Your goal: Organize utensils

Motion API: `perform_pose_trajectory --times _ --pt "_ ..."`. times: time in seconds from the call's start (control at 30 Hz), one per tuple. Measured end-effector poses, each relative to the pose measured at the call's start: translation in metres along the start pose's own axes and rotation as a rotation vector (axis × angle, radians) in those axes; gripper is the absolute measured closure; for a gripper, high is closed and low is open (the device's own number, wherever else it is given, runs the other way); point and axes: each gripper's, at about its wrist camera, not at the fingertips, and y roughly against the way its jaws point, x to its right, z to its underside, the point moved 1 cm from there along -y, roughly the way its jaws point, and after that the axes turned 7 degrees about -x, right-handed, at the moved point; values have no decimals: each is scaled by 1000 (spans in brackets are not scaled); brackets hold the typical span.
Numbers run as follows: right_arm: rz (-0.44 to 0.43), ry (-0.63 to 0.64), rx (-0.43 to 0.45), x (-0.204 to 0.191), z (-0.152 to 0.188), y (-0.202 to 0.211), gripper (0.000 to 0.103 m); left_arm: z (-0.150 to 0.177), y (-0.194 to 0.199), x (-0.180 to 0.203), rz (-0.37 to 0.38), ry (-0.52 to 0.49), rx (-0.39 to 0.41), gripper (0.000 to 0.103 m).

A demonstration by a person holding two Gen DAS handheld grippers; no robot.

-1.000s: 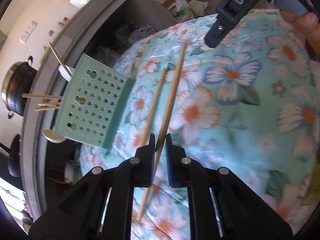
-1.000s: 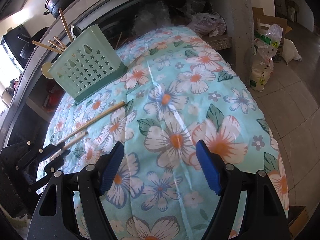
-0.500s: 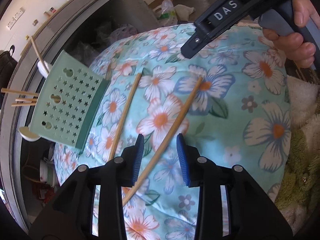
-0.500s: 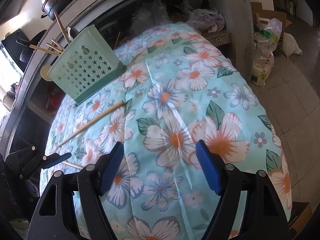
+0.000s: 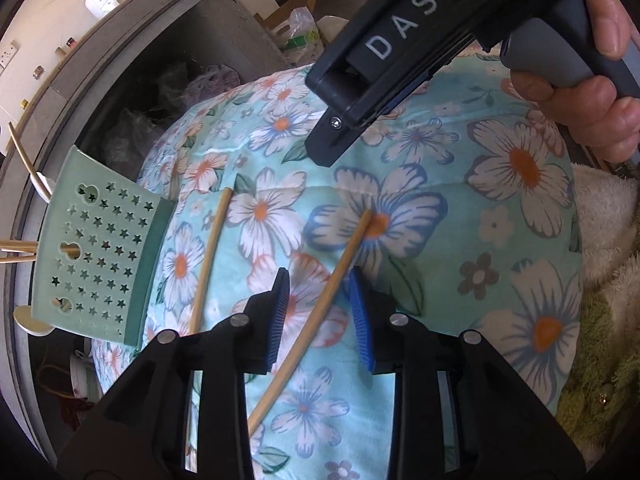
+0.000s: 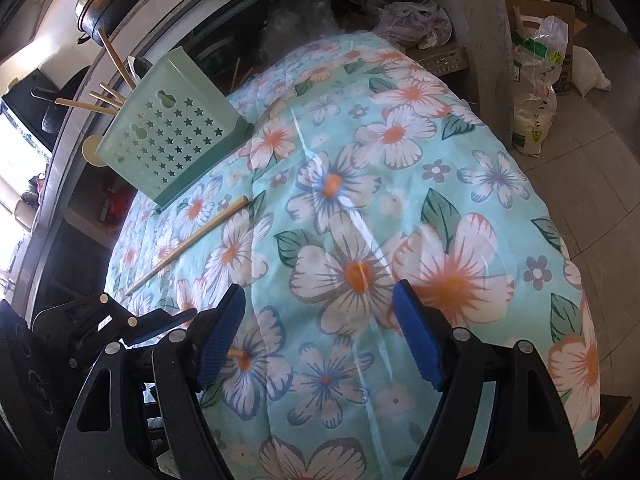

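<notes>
Chopstick (image 5: 320, 300) between parted left gripper (image 5: 320, 312) fingers (image 5: 278, 316)

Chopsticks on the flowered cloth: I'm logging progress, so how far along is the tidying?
Done: several chopsticks and a spoon already stand in the green holder. In hand: nothing is gripped; the left gripper has its jaws open around one loose chopstick. The right gripper is open and empty. Left: that chopstick and a second one nearer the holder lie on the cloth.
</notes>
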Motion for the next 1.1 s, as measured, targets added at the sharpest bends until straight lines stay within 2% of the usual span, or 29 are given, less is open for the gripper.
perform_pose_trajectory --times 0.13,0.3,0.43,0.7,1.0,1.1 --pt "-12 -10 4 1 -1 1 29 -4 -2 -3 39 34 5 88" --pt "-28 -28 36 3 -3 10 29 -5 4 -2 -13 28 31 92" --pt "-50 -48 80 5 -8 24 29 -4 20 -18 -60 90 61 98" --pt "-115 -60 136 -5 -20 41 30 6 54 -73 -166 283 146 99" --pt "-227 -58 107 -33 -34 37 42 27 99 -129 -258 533 262 99" --pt "-270 -61 86 -45 -39 32 45 39 117 -147 -268 629 312 99"
